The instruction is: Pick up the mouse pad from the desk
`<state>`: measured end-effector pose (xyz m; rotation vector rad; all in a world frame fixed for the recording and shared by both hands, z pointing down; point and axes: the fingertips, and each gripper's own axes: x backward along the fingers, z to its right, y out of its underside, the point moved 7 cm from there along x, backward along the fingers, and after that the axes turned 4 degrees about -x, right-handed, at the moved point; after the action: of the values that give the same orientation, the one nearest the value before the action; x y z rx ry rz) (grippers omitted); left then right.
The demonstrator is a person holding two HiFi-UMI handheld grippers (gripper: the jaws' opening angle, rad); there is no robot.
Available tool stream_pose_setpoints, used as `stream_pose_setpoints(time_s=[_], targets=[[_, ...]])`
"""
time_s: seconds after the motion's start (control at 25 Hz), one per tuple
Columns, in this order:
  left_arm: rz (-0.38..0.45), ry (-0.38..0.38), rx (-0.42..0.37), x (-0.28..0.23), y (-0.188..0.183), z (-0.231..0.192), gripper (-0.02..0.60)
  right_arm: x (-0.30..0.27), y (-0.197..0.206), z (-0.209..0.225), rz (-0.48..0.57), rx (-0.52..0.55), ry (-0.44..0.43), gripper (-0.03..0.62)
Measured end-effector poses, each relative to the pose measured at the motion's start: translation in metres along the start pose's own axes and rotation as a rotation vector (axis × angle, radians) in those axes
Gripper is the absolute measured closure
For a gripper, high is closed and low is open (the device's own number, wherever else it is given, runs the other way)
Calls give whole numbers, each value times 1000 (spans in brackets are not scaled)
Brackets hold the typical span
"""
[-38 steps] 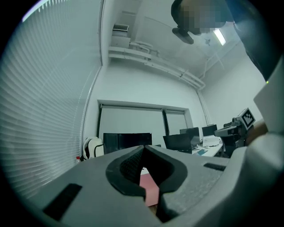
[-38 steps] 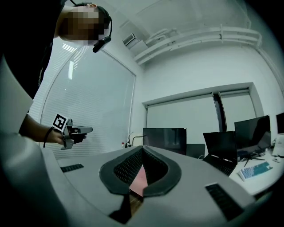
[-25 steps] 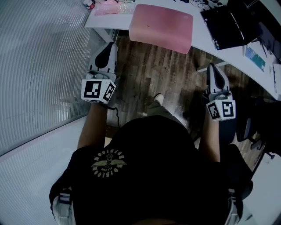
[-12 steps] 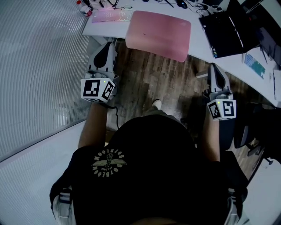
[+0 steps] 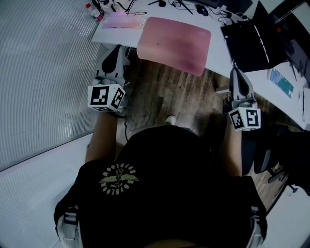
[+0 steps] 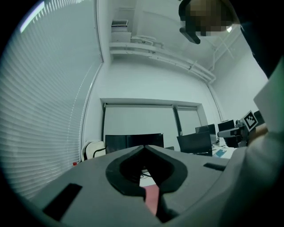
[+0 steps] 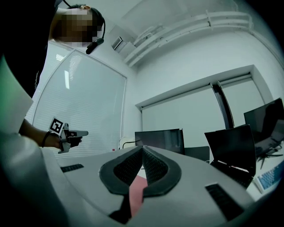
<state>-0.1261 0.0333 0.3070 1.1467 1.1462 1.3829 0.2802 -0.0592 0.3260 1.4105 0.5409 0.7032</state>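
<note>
The pink mouse pad lies on the white desk, its near edge hanging over the desk's front. My left gripper is held level below the pad's left corner, short of the desk, jaws shut and empty. My right gripper is off to the pad's right, by the desk edge, also shut on nothing. In the left gripper view the jaws meet, and a strip of pink pad shows beneath them. The right gripper view shows closed jaws with the pad beyond.
A pink keyboard lies left of the pad, small bottles beside it. An open black laptop sits right of the pad, cables and a mouse behind. A slatted glass wall runs along the left. A chair stands right.
Both grippers have moved forward toward the desk, and more of the desk top shows in the head view. Both pairs of jaws have stayed shut.
</note>
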Motion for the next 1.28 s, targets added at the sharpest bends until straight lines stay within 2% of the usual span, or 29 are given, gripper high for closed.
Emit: stream_pose_setpoints(time_s=[0.16, 0.4, 0.8, 1.28], targets=[[-10, 6, -32, -1, -4, 12, 574, 2, 0, 9, 4, -14, -5, 593], [-12, -15, -35, 14, -13, 14, 574, 13, -2, 8, 12, -27, -8, 594], [-1, 28, -61, 18, -19, 24, 574, 32, -1, 3, 39, -41, 20, 594], [8, 58, -30, 0, -3, 20, 574, 26, -1, 3, 20, -19, 48, 593]])
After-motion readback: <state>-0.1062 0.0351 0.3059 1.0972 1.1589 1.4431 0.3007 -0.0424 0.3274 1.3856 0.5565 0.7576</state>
